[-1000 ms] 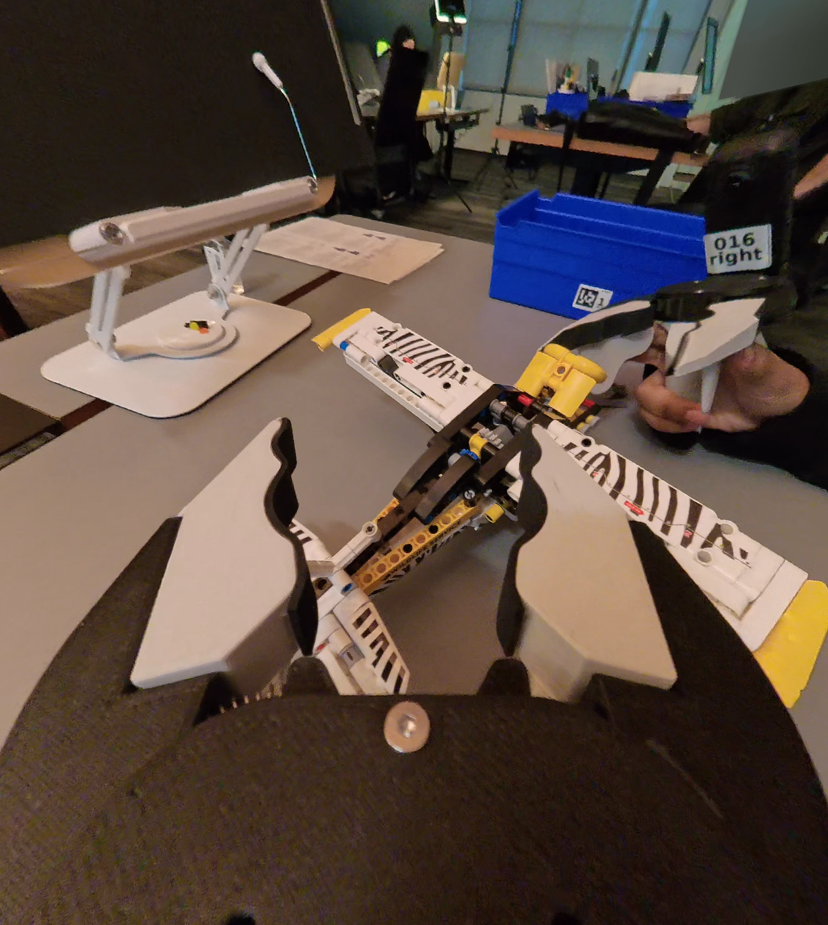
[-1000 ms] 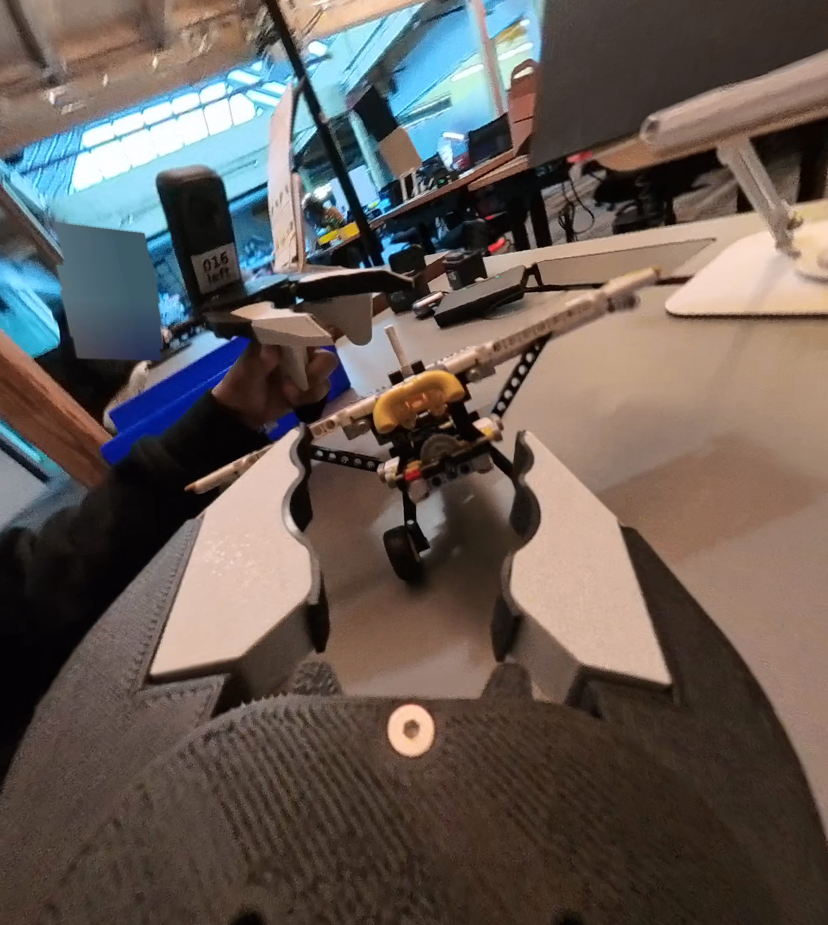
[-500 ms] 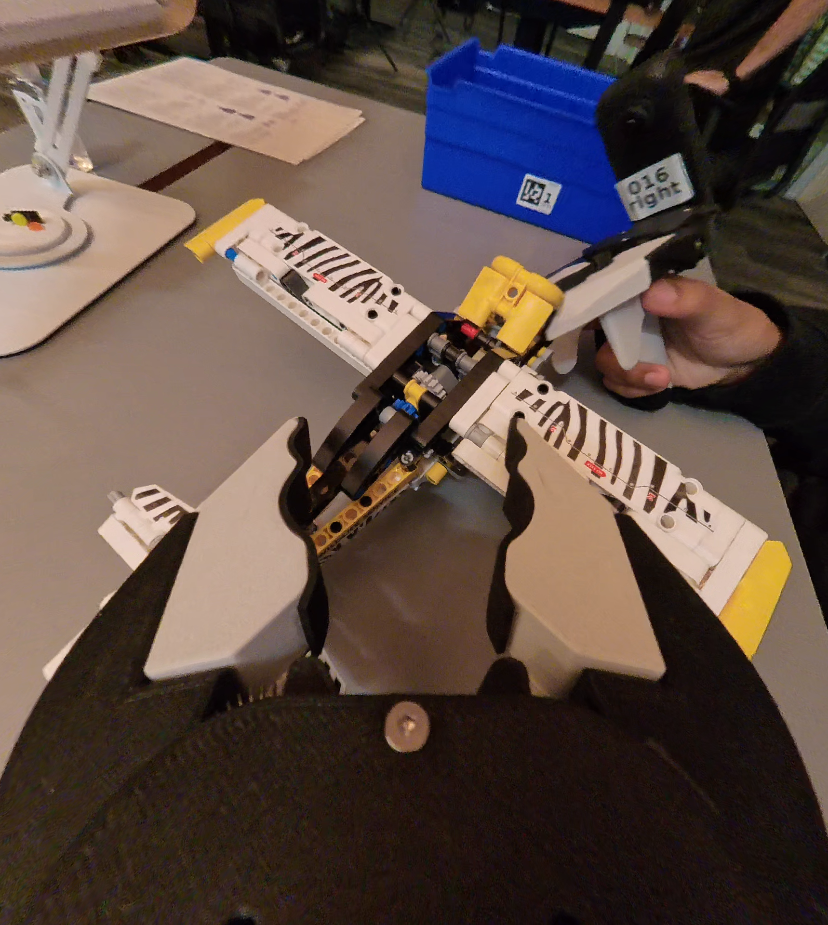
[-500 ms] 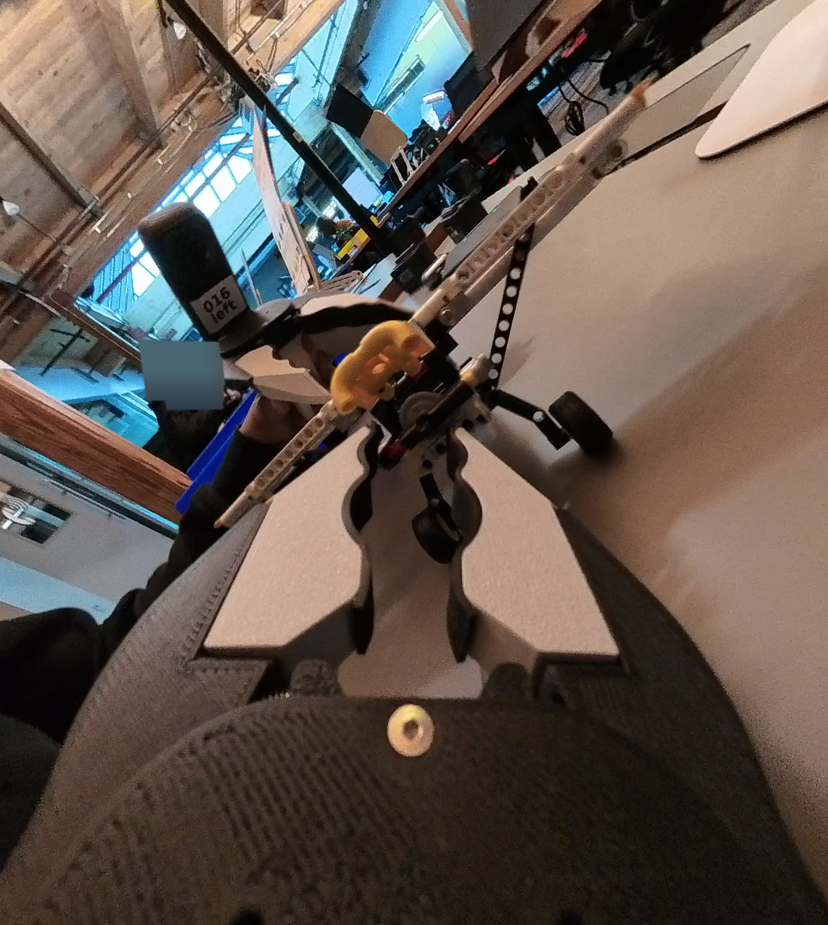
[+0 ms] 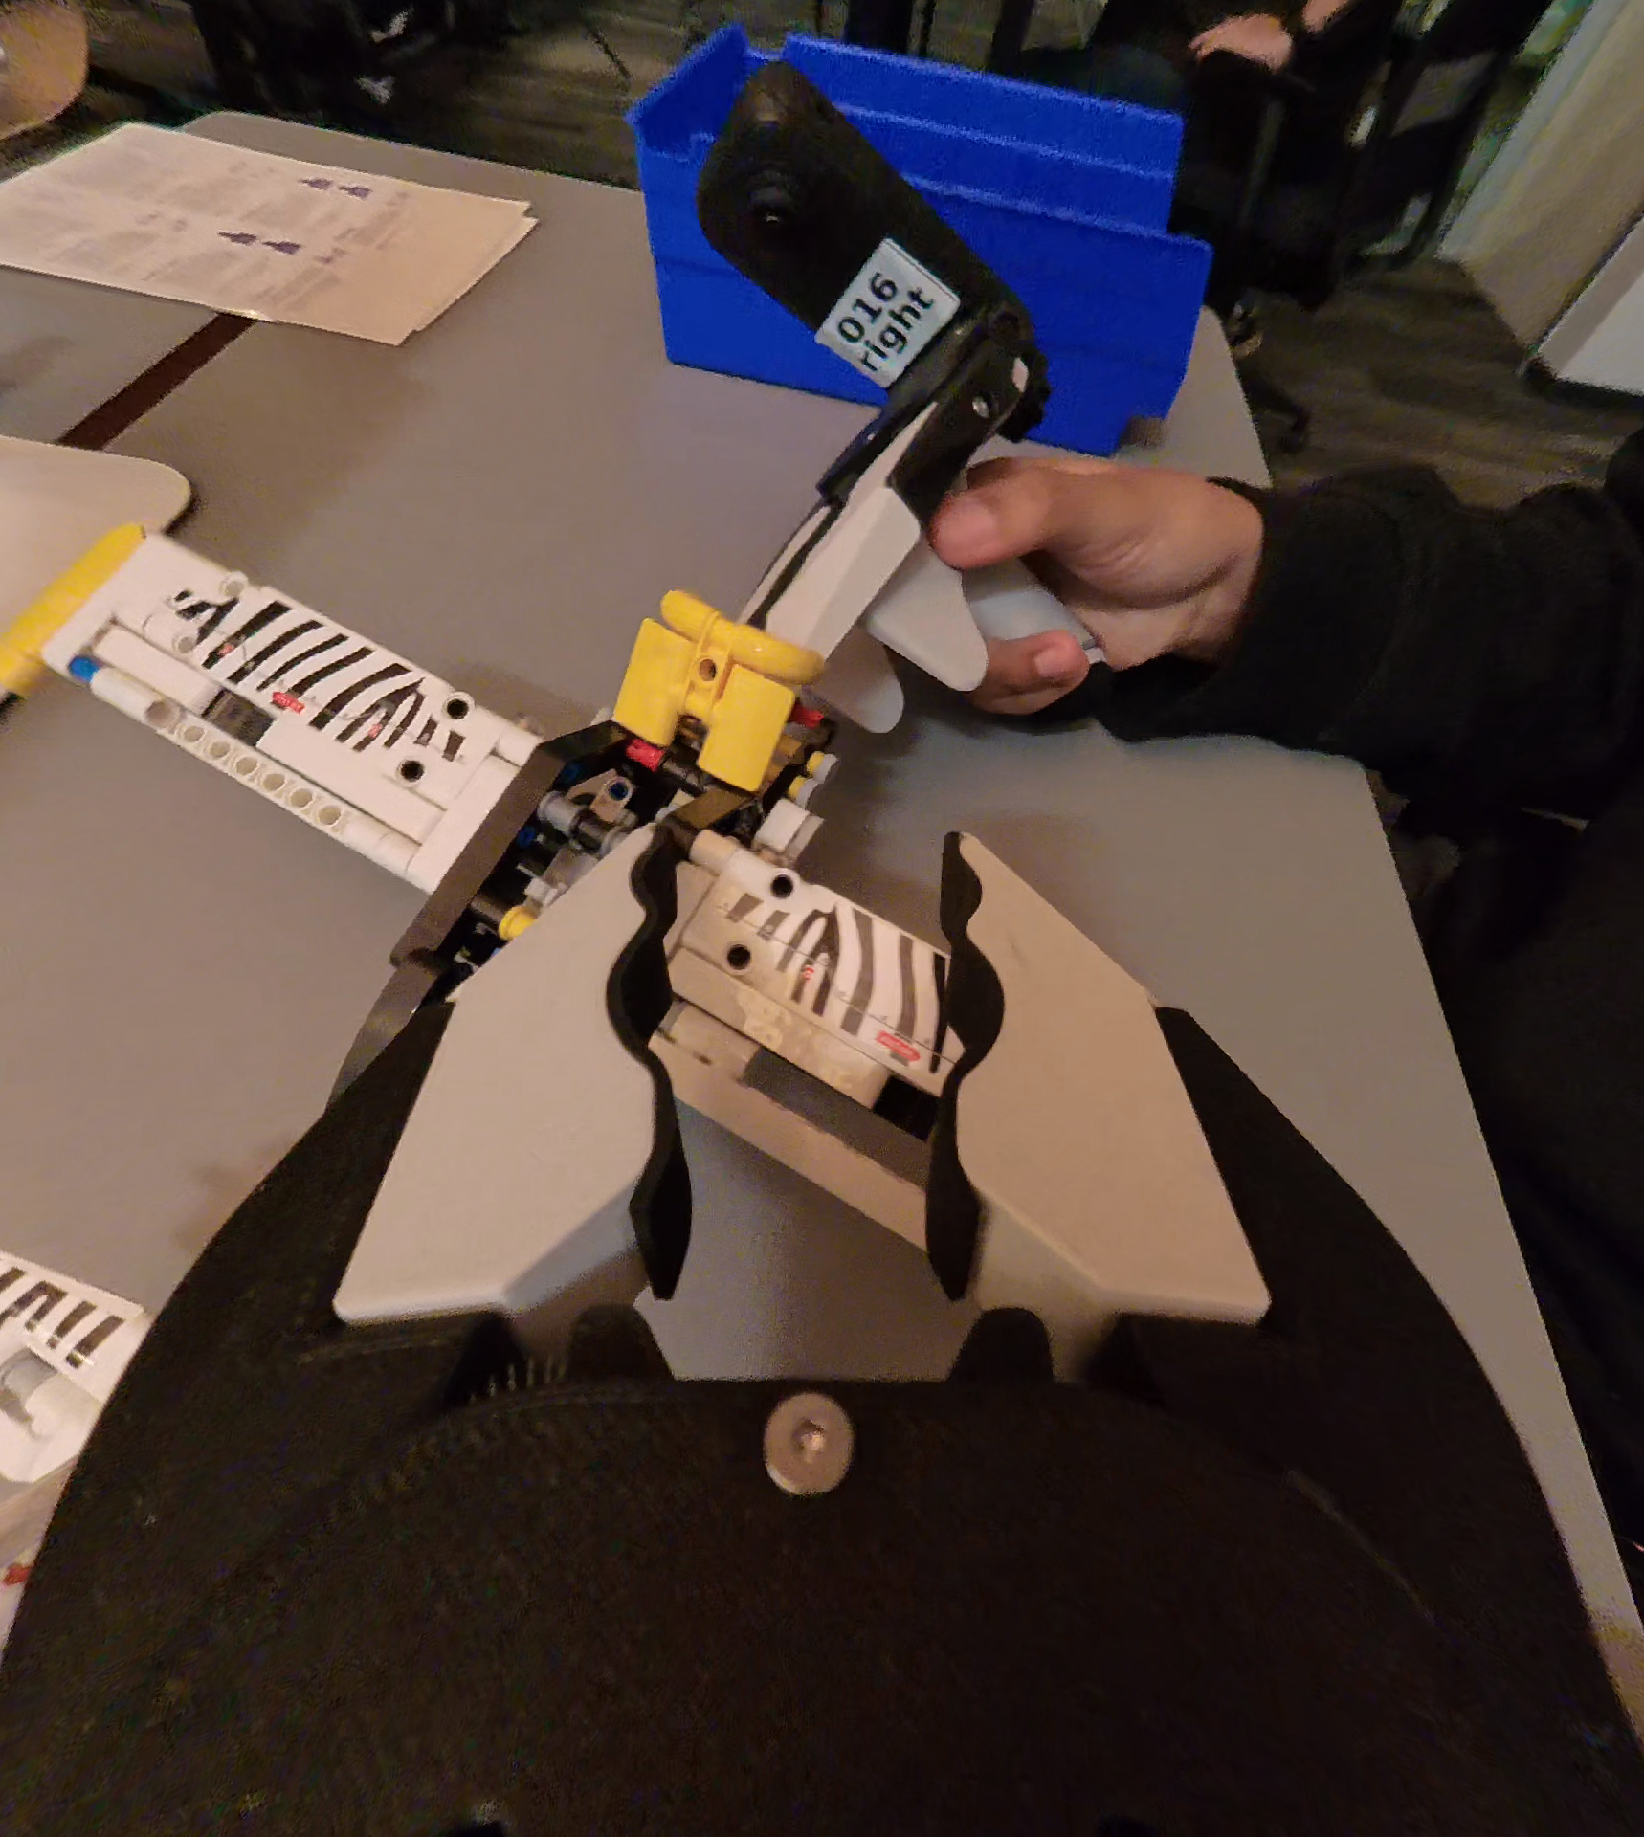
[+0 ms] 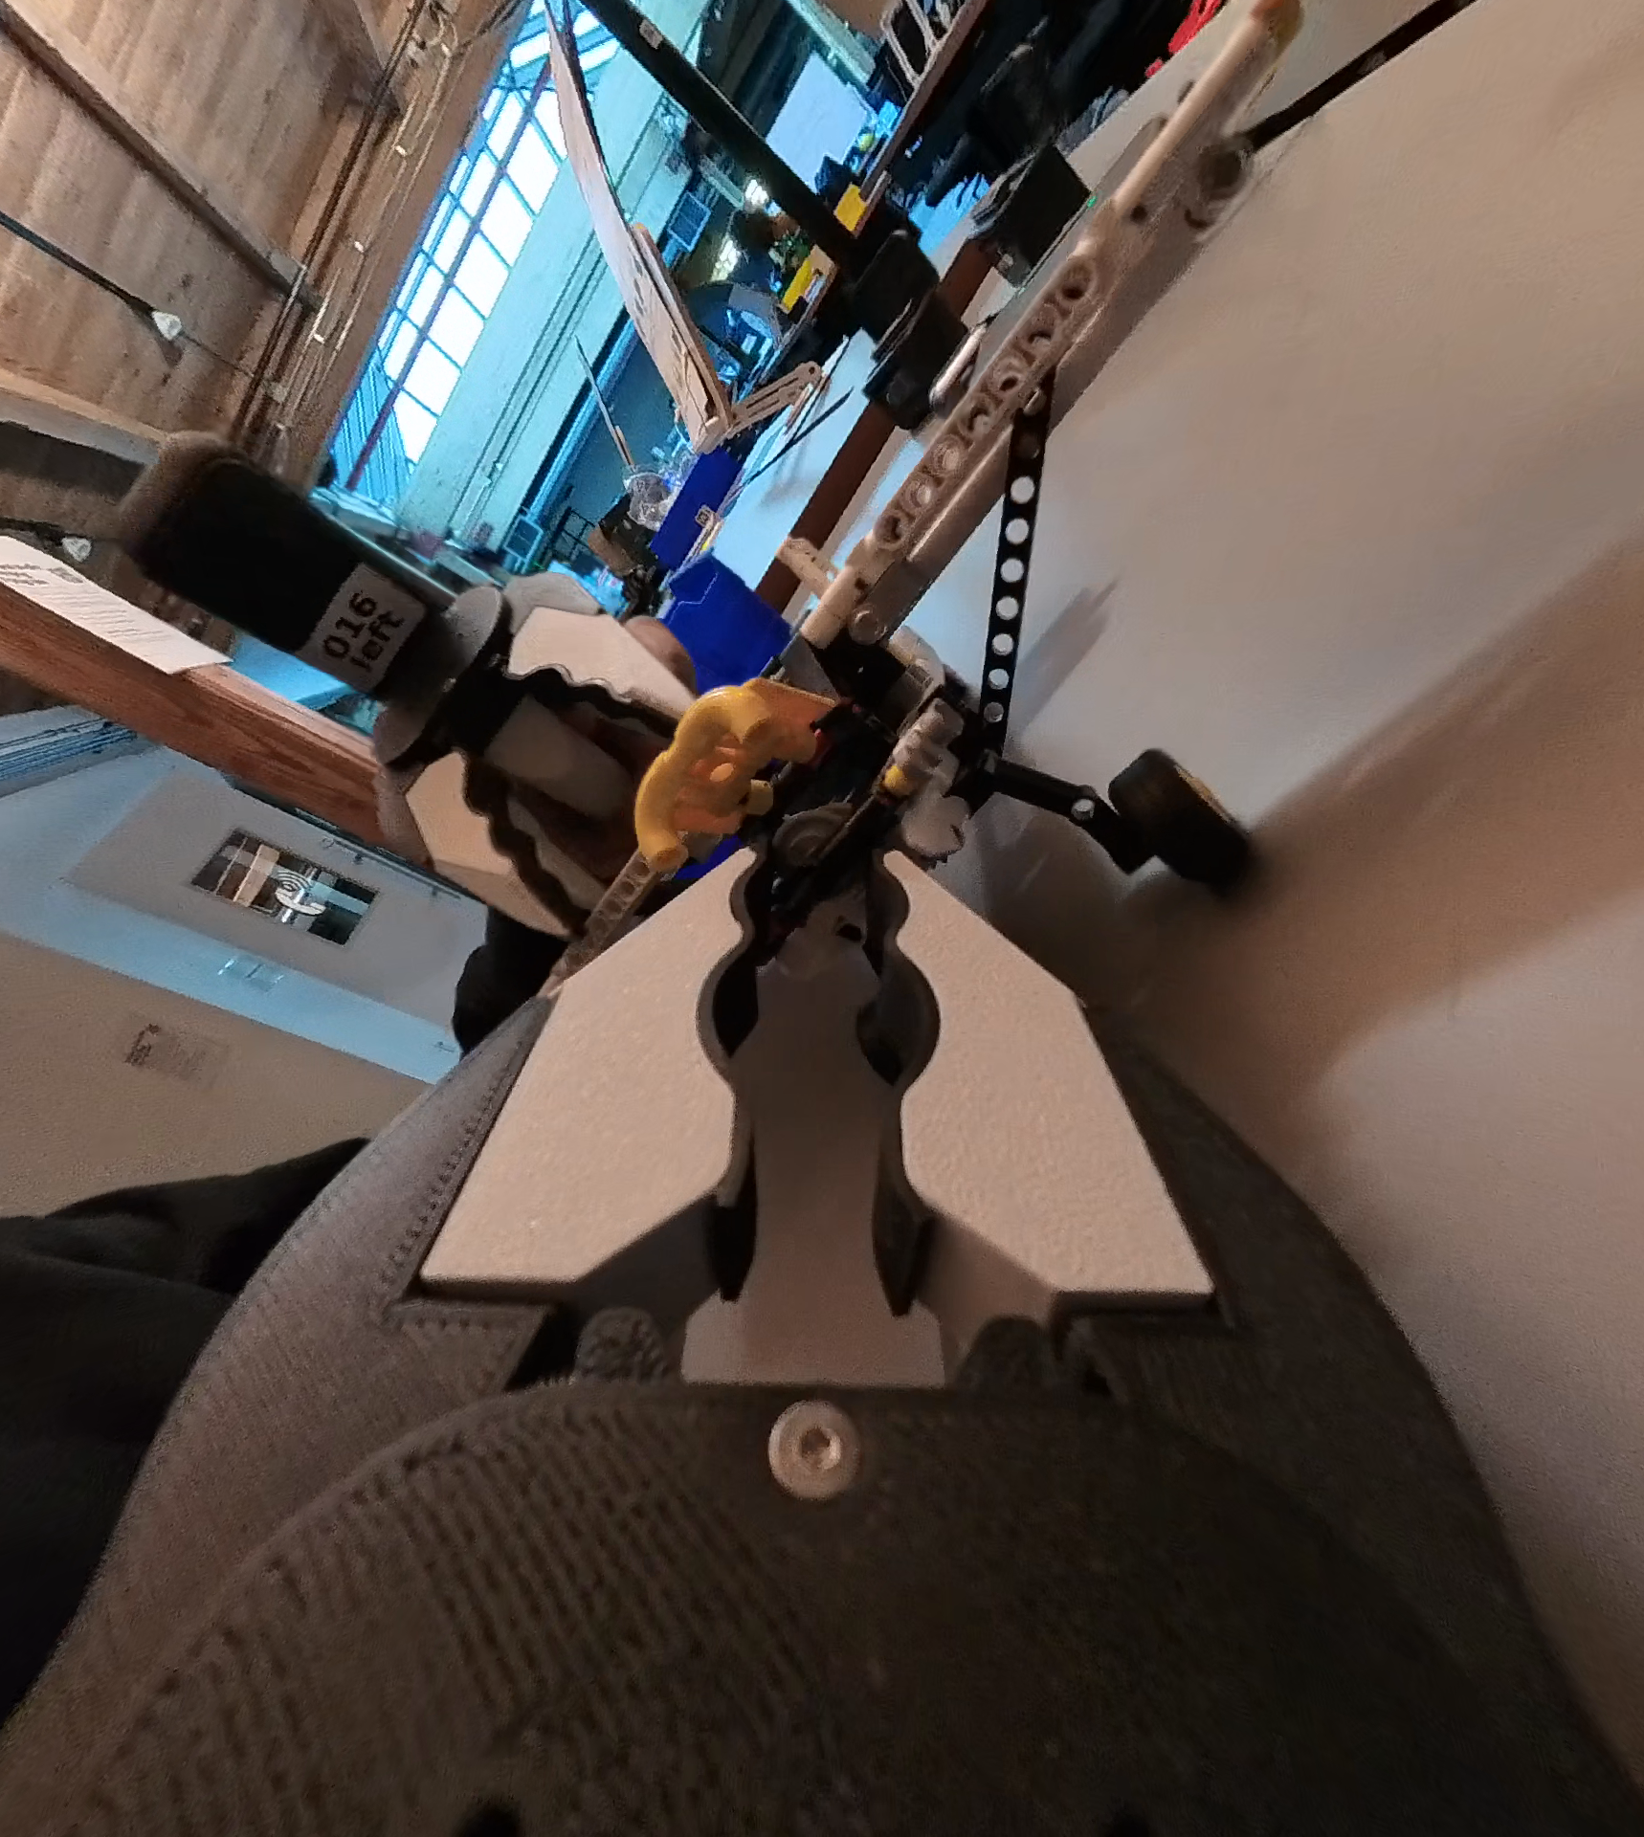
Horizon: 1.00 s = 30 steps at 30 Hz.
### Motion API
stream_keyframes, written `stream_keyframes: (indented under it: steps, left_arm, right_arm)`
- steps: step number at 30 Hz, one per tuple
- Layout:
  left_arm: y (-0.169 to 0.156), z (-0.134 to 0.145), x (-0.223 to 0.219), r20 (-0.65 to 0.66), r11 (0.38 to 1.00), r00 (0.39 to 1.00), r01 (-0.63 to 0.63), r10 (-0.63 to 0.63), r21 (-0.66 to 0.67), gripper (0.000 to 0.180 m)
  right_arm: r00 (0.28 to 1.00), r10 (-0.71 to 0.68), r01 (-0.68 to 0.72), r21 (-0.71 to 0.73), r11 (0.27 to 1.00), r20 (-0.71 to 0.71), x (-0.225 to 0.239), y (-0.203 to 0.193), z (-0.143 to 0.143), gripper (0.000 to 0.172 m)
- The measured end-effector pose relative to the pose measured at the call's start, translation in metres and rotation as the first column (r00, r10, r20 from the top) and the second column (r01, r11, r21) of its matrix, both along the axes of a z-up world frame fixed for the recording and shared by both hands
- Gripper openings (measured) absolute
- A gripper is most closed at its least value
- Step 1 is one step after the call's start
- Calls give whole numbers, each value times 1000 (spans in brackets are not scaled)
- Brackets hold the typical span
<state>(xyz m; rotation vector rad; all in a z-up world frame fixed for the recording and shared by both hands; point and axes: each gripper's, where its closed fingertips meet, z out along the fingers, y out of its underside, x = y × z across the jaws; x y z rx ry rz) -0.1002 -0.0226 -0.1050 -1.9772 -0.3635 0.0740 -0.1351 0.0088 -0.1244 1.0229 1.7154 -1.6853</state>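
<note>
Light, brittle brick-built plane (image 5: 361,696) near the table's (image 5: 1146,795) far right corner — right gripper (image 6: 823,910) clamps its nose; left gripper (image 5: 803,954) straddles a wing, contact unclear; best gripped at the stiff frame.

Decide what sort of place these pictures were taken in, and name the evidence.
Probably a shared workshop or lab: grey worktables, a blue parts bin, a brick-built model plane, more cluttered benches and tall windows.

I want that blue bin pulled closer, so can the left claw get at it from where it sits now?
Probably not directly. The left claw straddles the plane's striped wing, and the right claw, its hand and the plane's yellow nose stand between it and the bin.
</note>
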Motion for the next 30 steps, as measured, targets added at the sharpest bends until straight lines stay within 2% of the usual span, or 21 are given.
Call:
stream_keyframes:
  steps: [2,5,8,10,14,19,21,25,30]
  left_arm:
    - [-3,4,-3,-27,1000,999,-28,28,-8,61]
    - [-21,10,-22,-98,988,983,-154,153,-8,74]
    - [-51,7,-44,-110,950,946,-310,304,-43,55]
    - [-62,5,-49,-90,939,938,-340,335,-47,55]
    - [-71,-2,-55,-81,929,929,-366,361,-58,59]
    - [-68,-19,-61,-69,928,931,-362,357,-88,60]
    - [-68,-18,-64,-66,924,925,-377,373,-68,48]
    - [-61,-25,-58,-38,944,946,-323,321,-67,41]
    - [-49,-26,-53,-63,957,958,-283,279,-60,34]
  right_arm:
    - [1000,0,0,3,1000,-14,-1,-2,0,17]
    - [1000,-18,17,-50,999,-9,0,0,2,23]
    - [999,-45,47,-125,991,19,2,8,12,37]
    - [996,-87,83,-110,990,-29,2,17,15,32]
    - [981,-151,147,-44,988,-121,1,28,14,36]
    - [981,-106,113,35,993,-160,13,16,3,37]
    - [979,-90,107,86,991,-184,16,11,-4,36]
    - [969,-80,122,168,978,-234,16,6,-12,33]
    - [972,-89,120,138,983,-218,14,5,-10,30]
